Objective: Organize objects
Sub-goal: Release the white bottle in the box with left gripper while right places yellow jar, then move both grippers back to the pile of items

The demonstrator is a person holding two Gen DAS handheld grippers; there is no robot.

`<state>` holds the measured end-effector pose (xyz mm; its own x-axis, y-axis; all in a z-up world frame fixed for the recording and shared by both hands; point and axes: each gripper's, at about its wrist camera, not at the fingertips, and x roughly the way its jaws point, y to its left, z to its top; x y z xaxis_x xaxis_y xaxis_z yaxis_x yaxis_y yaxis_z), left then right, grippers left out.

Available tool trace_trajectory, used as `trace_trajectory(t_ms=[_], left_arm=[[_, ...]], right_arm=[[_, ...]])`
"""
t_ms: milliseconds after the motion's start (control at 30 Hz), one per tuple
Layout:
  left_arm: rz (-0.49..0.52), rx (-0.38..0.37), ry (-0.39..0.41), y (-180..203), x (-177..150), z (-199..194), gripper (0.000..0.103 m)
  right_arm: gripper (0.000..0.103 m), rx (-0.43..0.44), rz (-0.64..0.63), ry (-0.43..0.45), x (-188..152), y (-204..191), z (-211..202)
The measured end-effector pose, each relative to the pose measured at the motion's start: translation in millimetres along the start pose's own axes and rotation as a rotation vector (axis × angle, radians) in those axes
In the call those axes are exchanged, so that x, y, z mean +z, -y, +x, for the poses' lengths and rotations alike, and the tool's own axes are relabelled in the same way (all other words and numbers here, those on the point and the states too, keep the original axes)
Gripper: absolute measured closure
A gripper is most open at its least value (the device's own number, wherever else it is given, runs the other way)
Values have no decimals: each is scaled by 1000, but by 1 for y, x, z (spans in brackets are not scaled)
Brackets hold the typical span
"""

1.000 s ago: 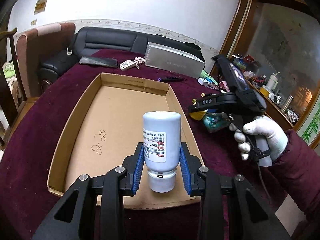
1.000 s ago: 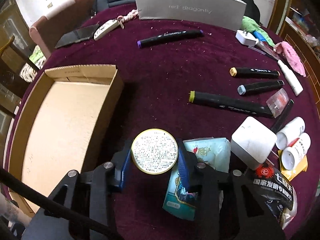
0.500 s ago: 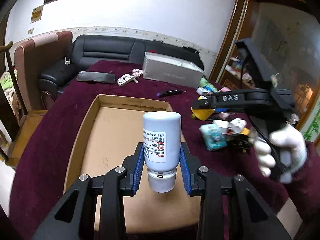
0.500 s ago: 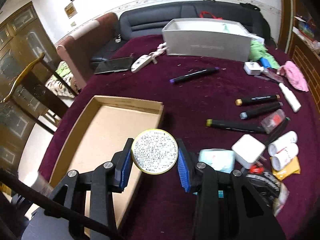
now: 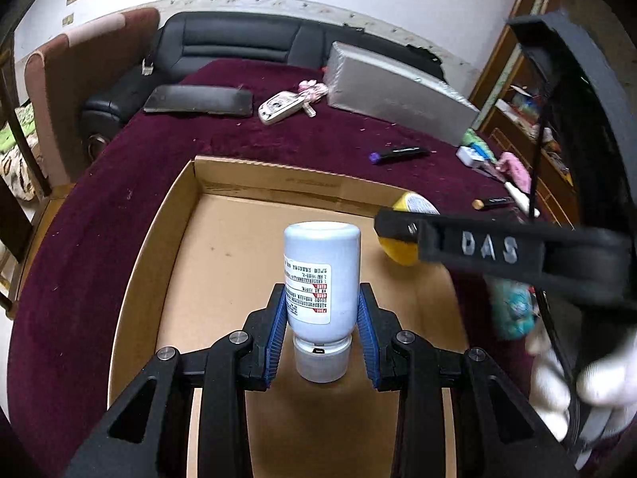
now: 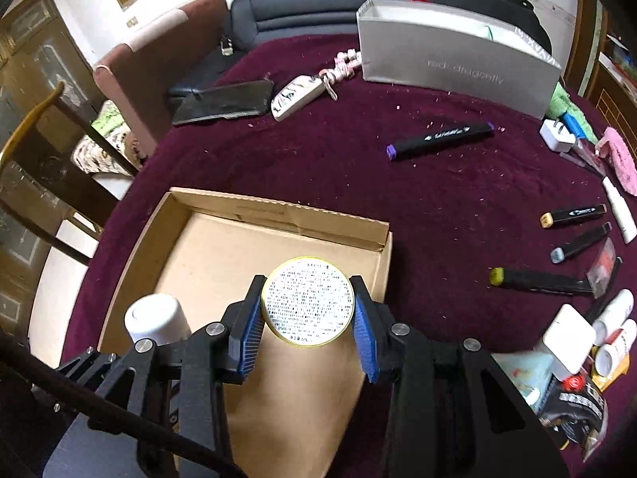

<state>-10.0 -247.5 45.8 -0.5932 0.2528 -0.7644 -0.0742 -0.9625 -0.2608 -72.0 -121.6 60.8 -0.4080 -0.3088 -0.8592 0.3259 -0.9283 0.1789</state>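
Observation:
My left gripper (image 5: 321,322) is shut on a pale blue bottle (image 5: 321,279) with a white label, held cap toward the camera above the shallow cardboard tray (image 5: 175,215). The right gripper (image 6: 307,320) is shut on a round yellow-rimmed tin (image 6: 307,302), its printed face toward the camera, over the tray's right part (image 6: 382,267). In the left wrist view the right gripper (image 5: 398,235) with the yellow tin (image 5: 400,253) reaches over the tray's right wall, held by a white-gloved hand (image 5: 565,382). The bottle's base (image 6: 155,318) shows at lower left in the right wrist view.
The table wears a maroon cloth (image 6: 438,199). On it lie a grey box (image 6: 454,63), a dark phone (image 6: 227,101), a key fob (image 6: 296,93), several black markers (image 6: 438,139), a white charger (image 6: 567,336), small tubes and packets at right. A black sofa (image 5: 239,44) and chairs stand behind.
Both grippers have moved over the cardboard tray; the right one came in from the table's right side with the tin, and the left carried the bottle further over the tray.

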Motion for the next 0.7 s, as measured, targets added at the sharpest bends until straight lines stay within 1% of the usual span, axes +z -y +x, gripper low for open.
trace_trajectory(t_ms=[67,133,267,367,433,533,633,700], left_arm=[[-29,-22,-17,-5,5,6,74],[-21,-3,-9,-4,9,7,74],[-46,-5,-11,-6,15,12,74],[-76,-22,-28,-10,17,17,73],[-114,-44,-50,-16,17,22,73],[-207,-101,-54,-30,16,22,67],[-282,-140,-54,-40,15,16,67],[-289,-145,-24,-40,12,4,66]], right_arm=[[65,-5,4,-10,1,1,9],[65,-8,11,-18,1,2,15],[65,-11,22,-32,1,4,26],[64,-23,27,-34,0,5,30],[63,-13,45,-32,1,7,31],[63,3,58,-14,2,9,25],[62,12,71,26,3,14,10],[62,33,92,53,2,21,-5]])
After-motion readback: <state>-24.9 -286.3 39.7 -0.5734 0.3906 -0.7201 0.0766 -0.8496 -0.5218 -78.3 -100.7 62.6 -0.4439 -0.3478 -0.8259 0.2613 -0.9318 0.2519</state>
